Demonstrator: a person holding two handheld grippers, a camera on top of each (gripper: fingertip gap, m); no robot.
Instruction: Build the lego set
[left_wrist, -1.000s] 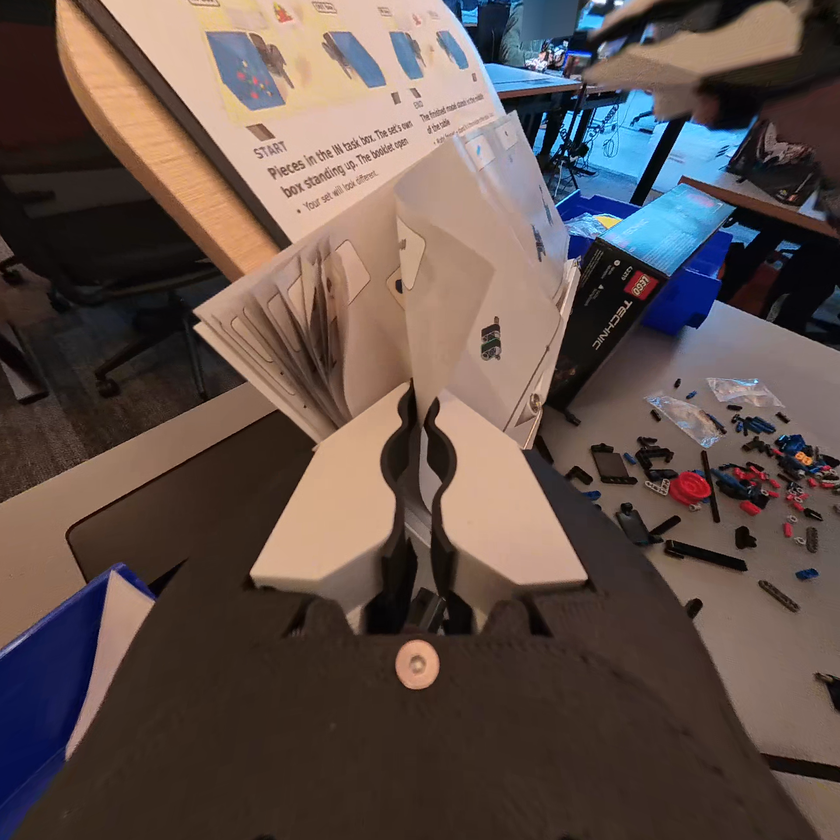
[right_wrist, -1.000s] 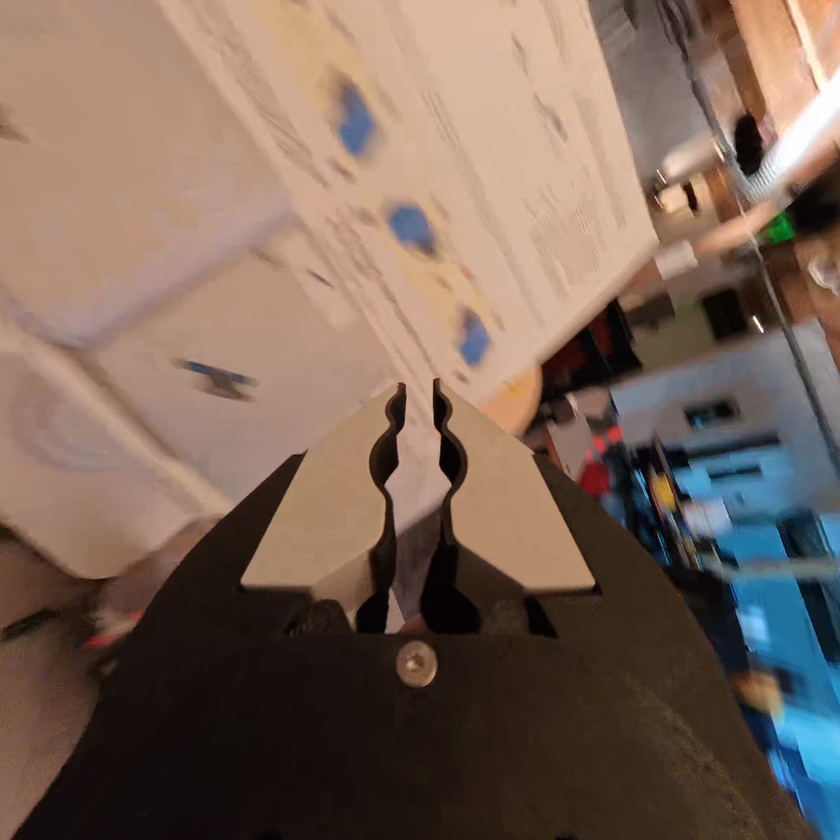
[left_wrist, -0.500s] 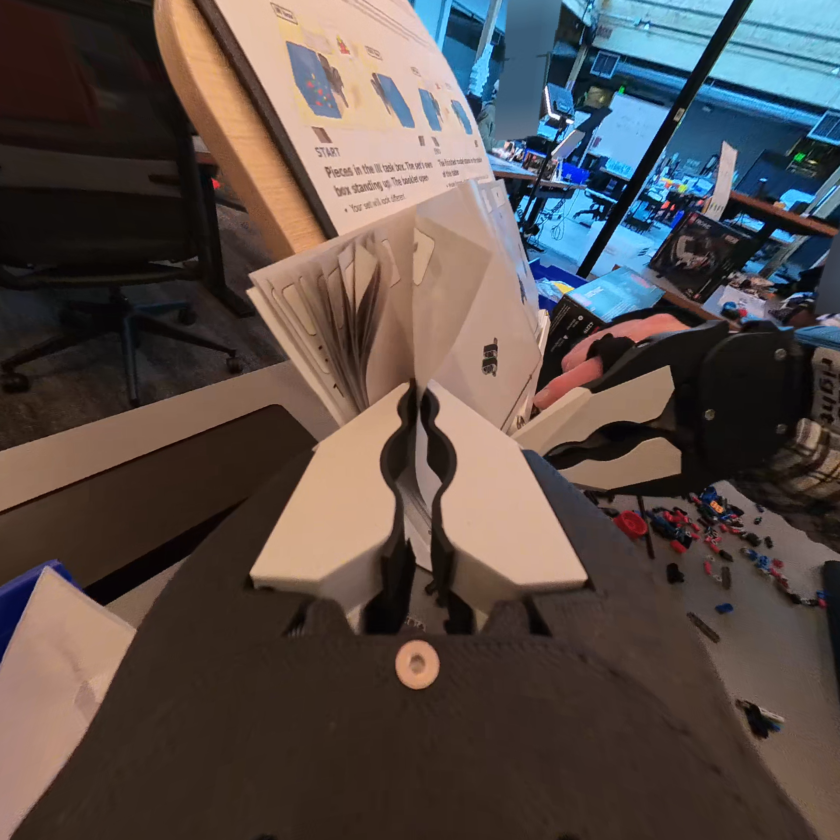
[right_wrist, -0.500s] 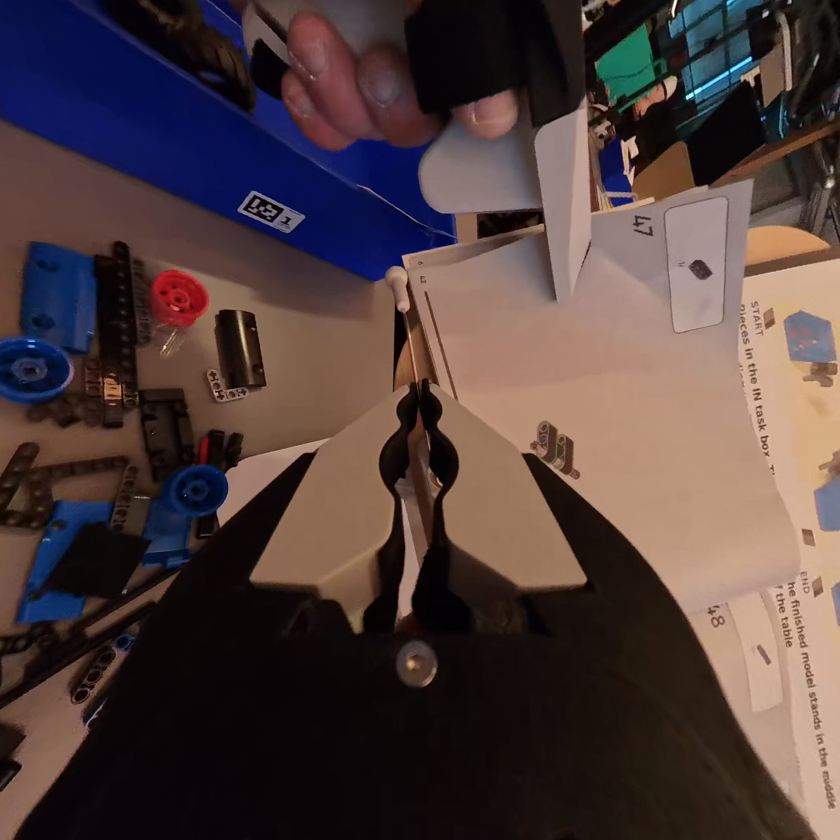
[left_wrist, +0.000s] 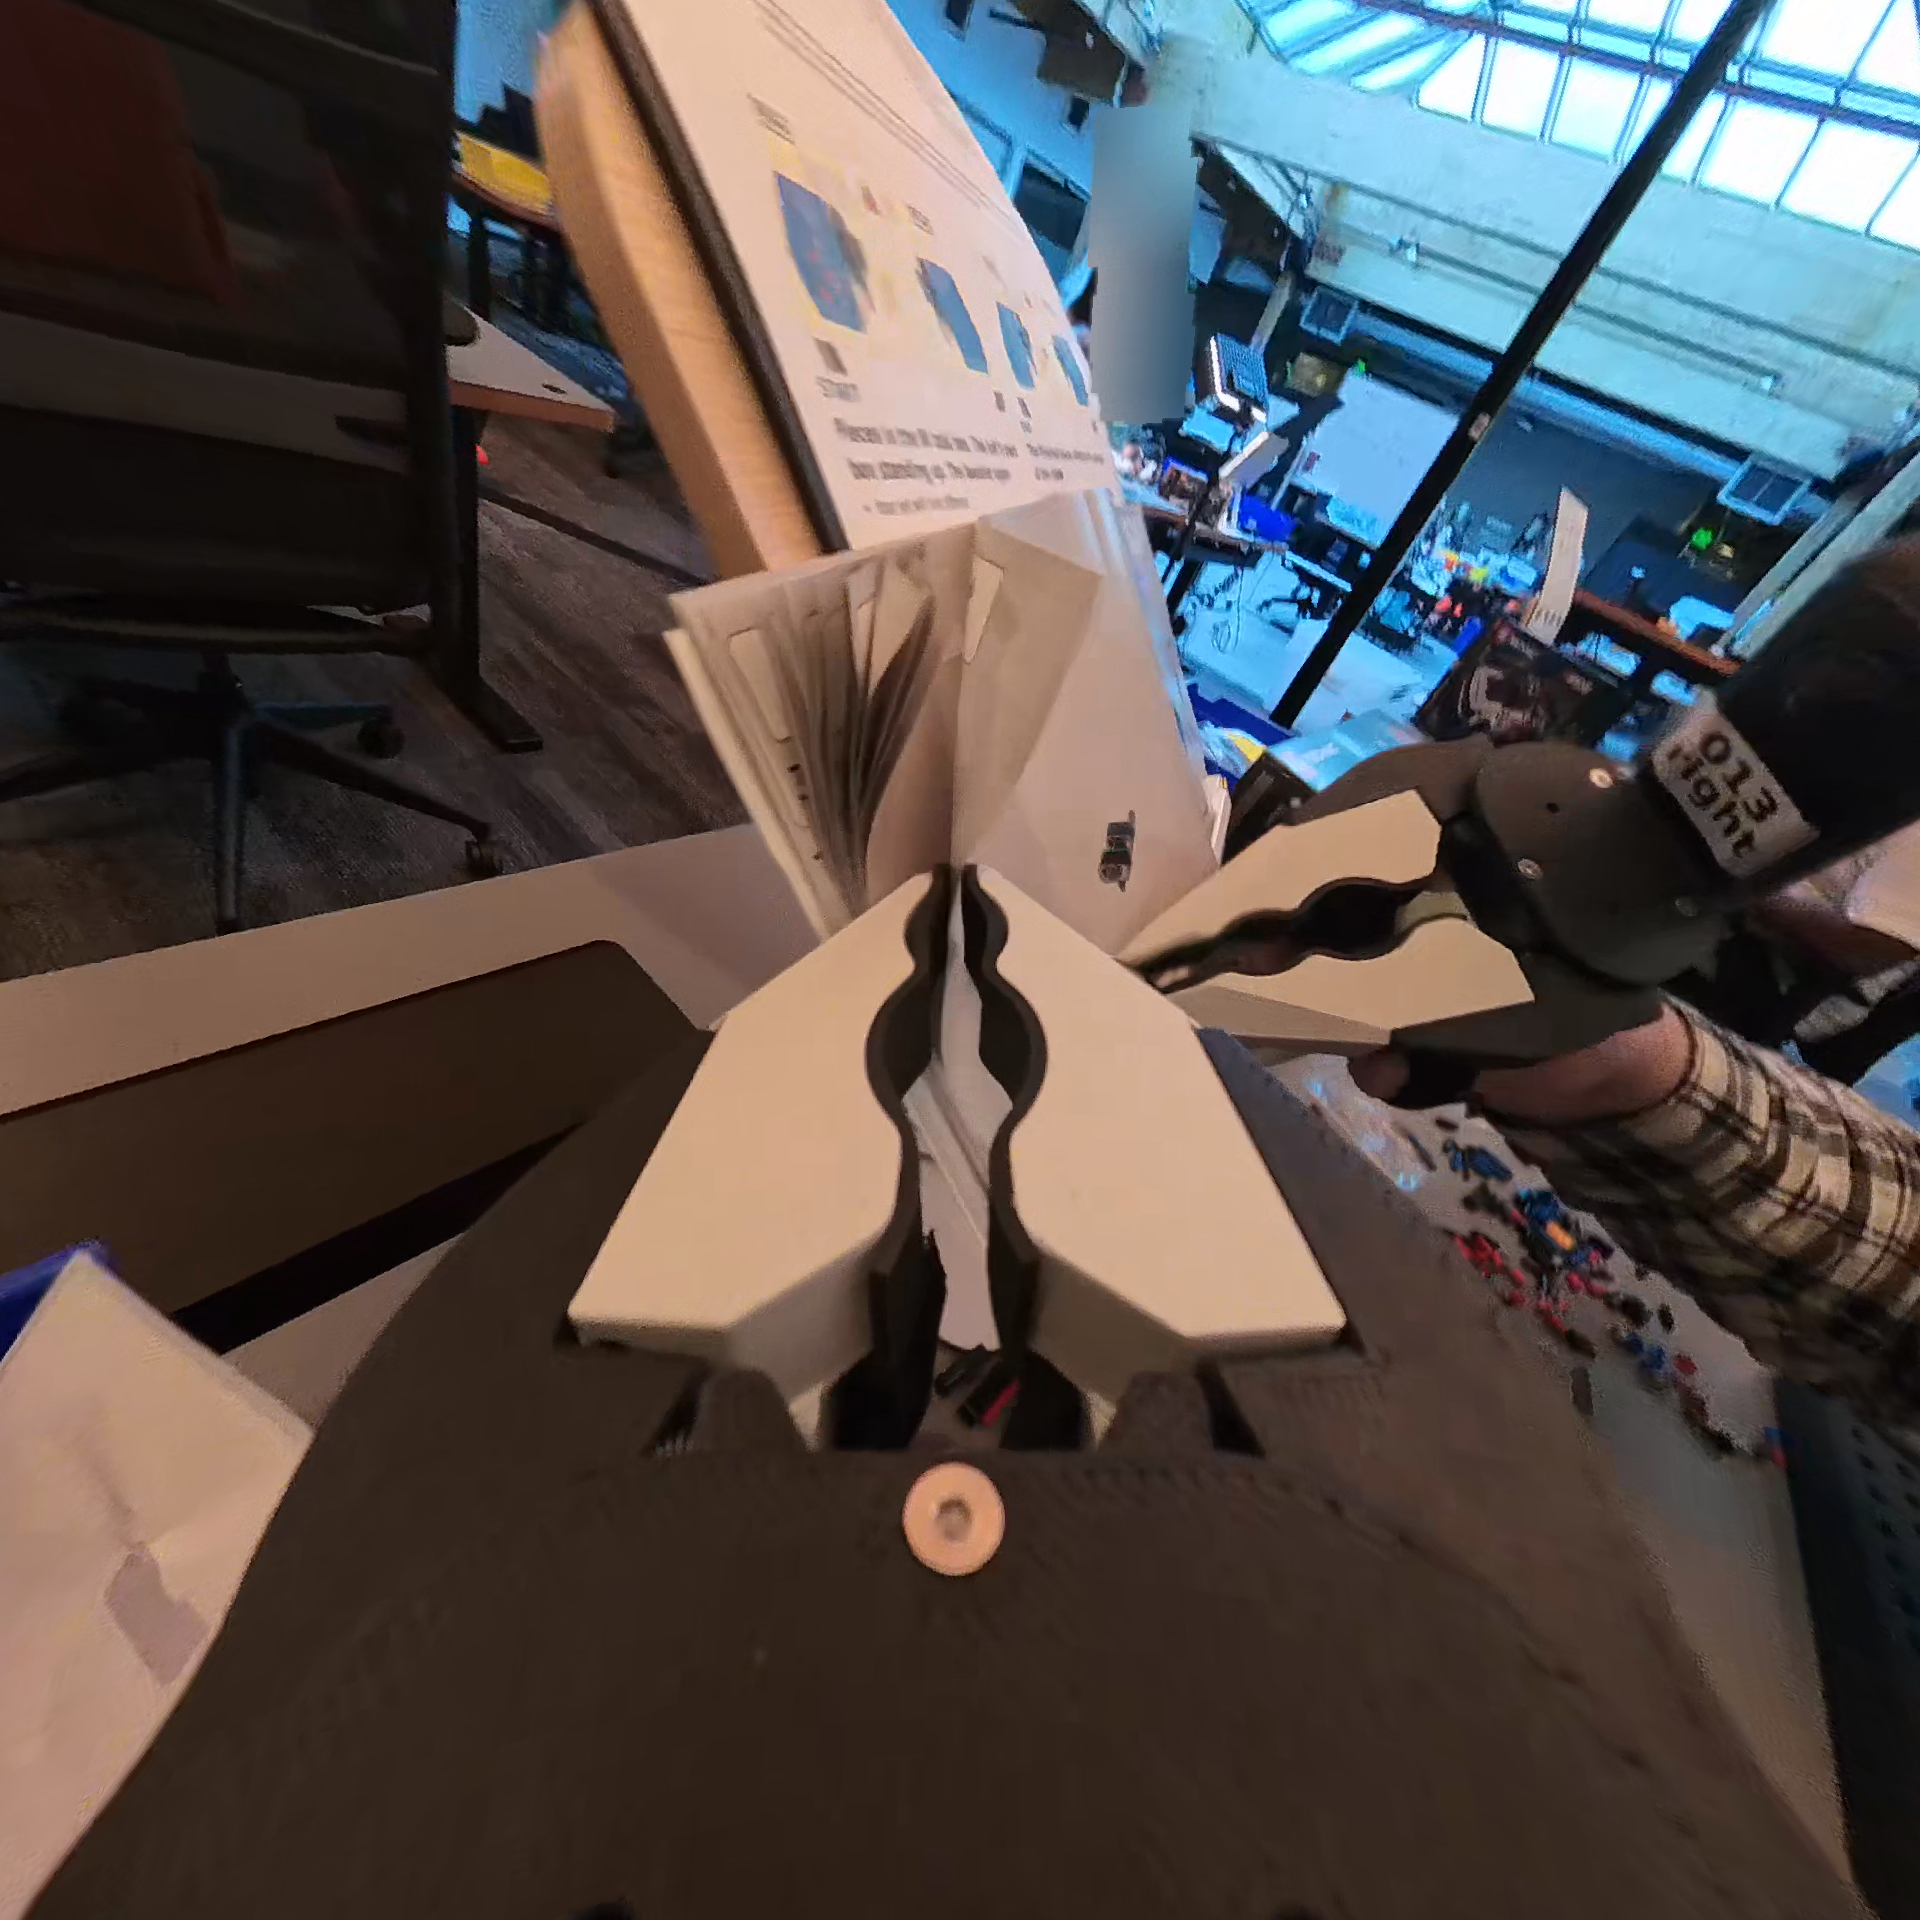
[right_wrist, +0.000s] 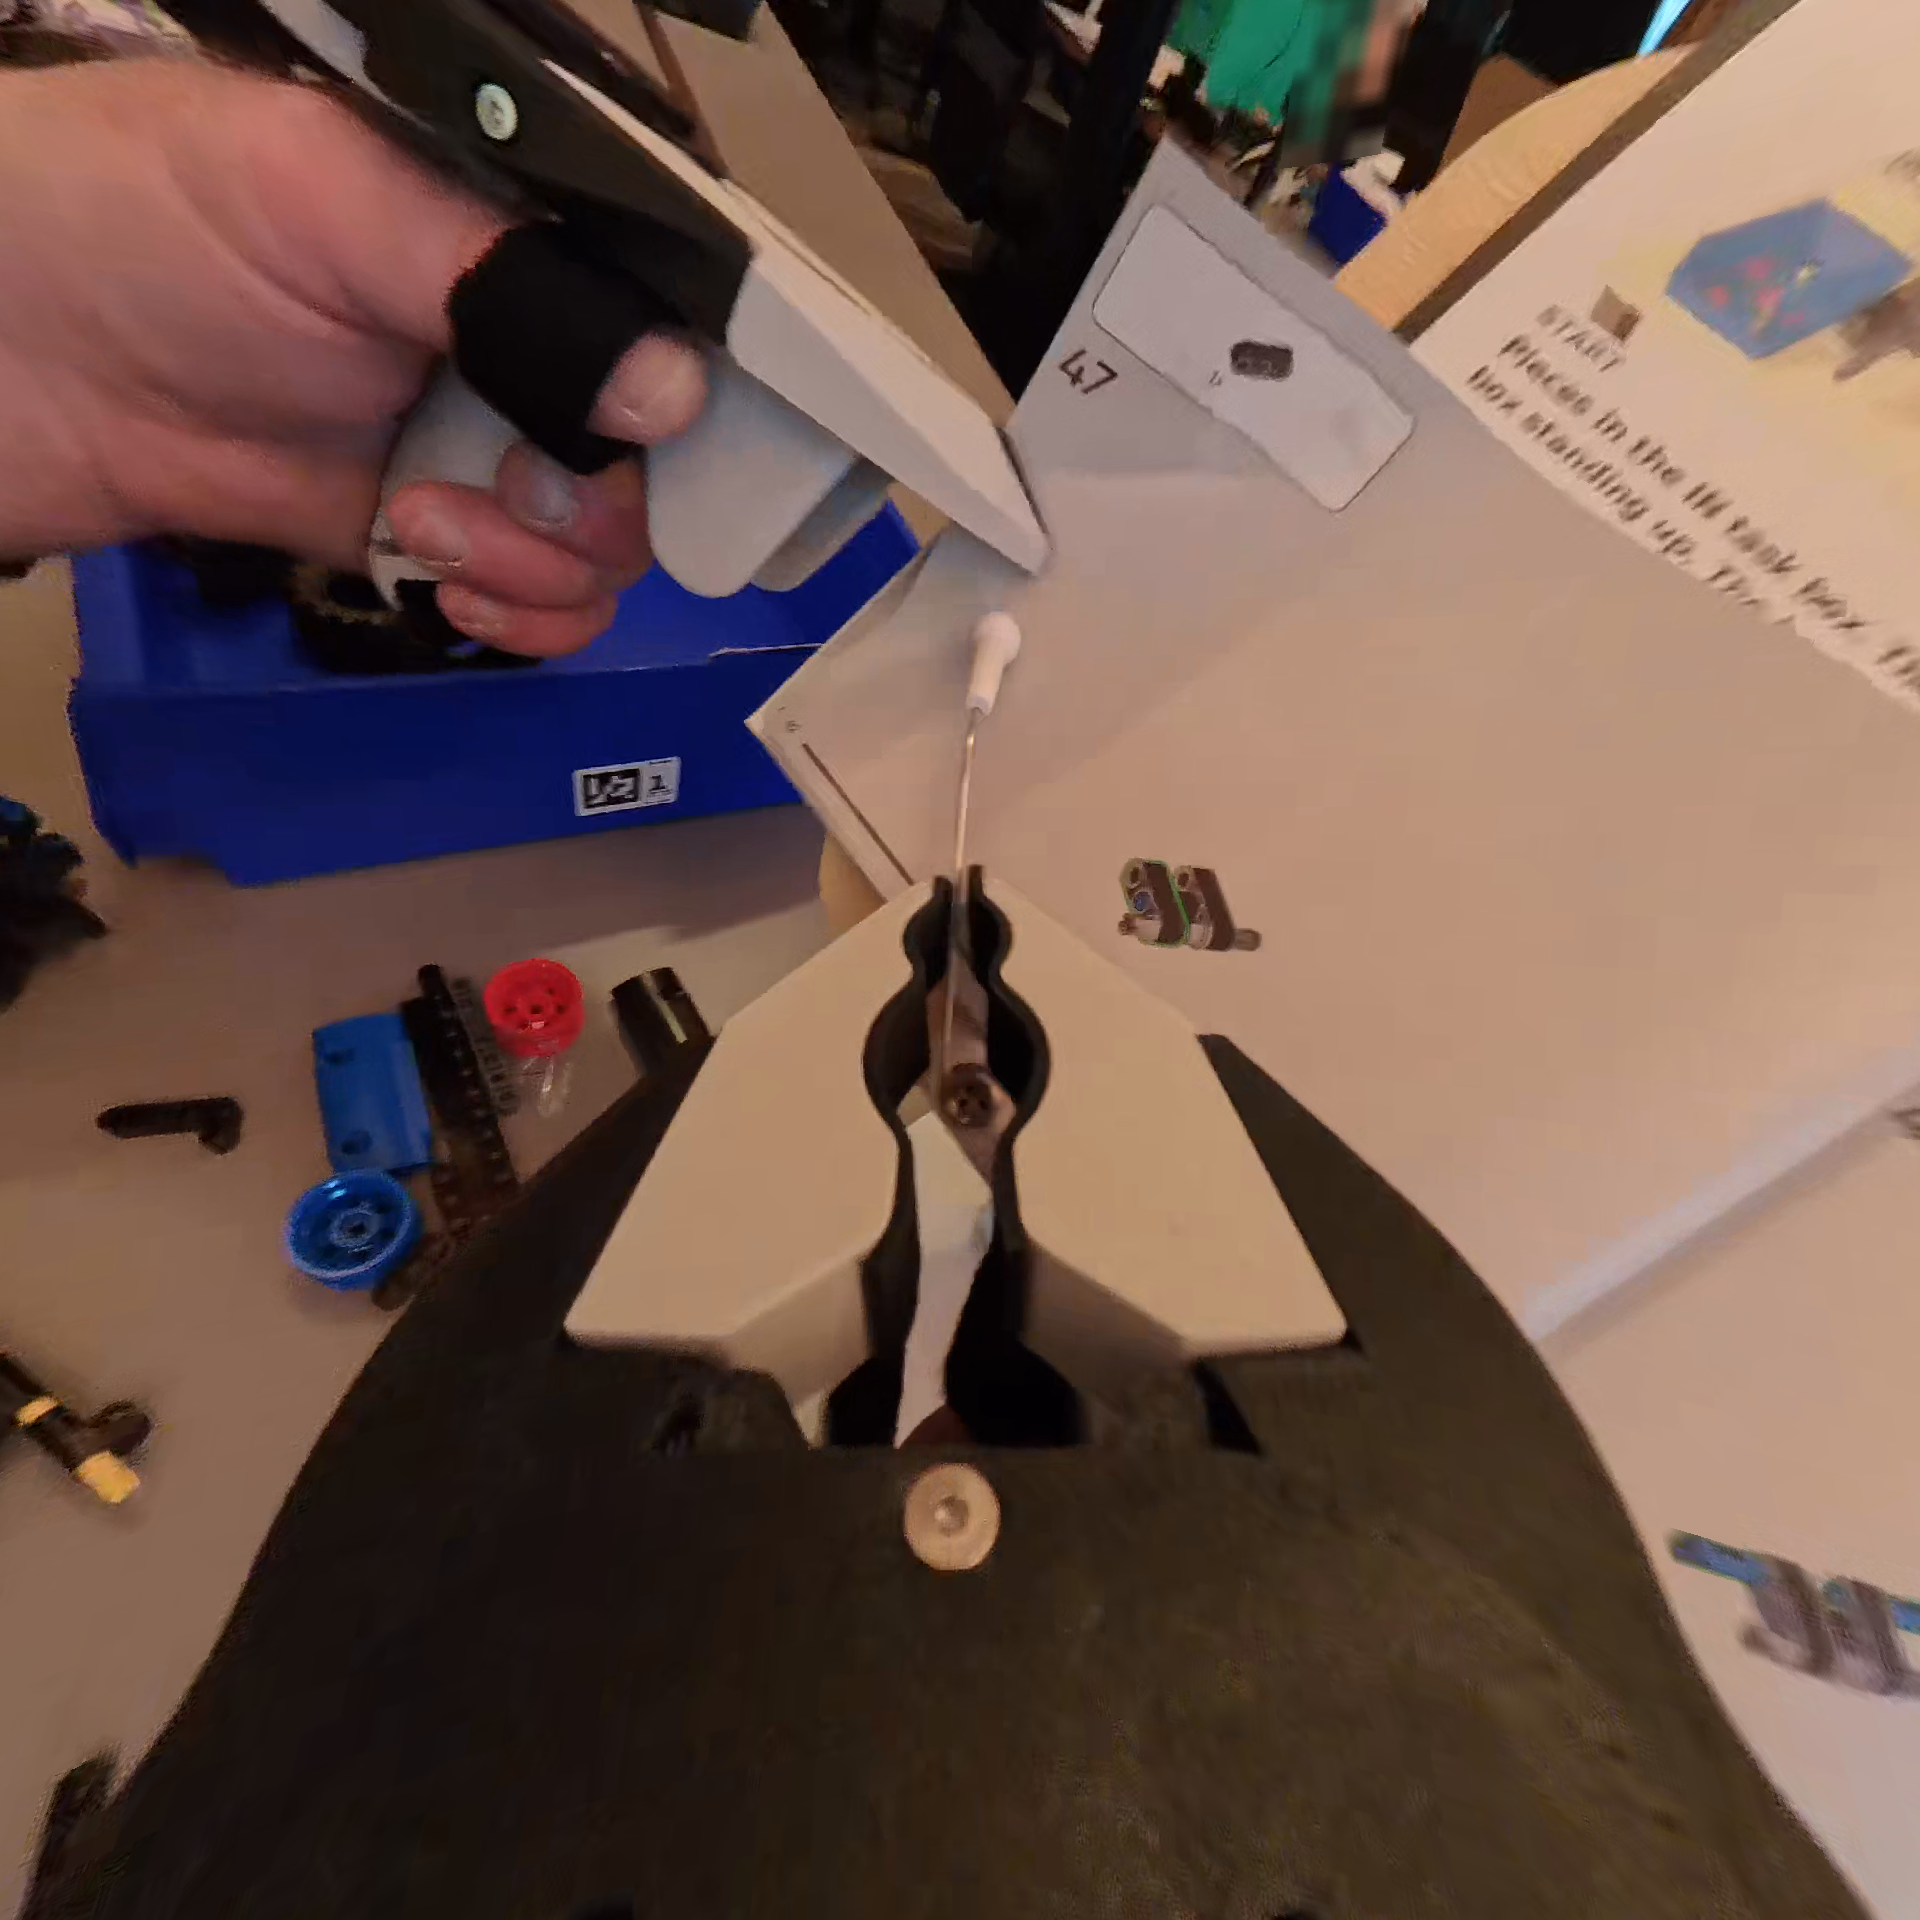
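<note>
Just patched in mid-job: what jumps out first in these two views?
The open instruction booklet stands at centre on a stand, its pages fanned out, and the left tool is shut on one page at its lower edge. The right tool is shut on a thin metal wire arm of the stand, in front of the page. Loose lego pieces lie on the table before a blue bin.

left gripper (left_wrist: 954, 883) is clamped shut pointing 12 o'clock, right gripper (left_wrist: 1143, 961) comes in from 3 o'clock, pinched shut too
</note>
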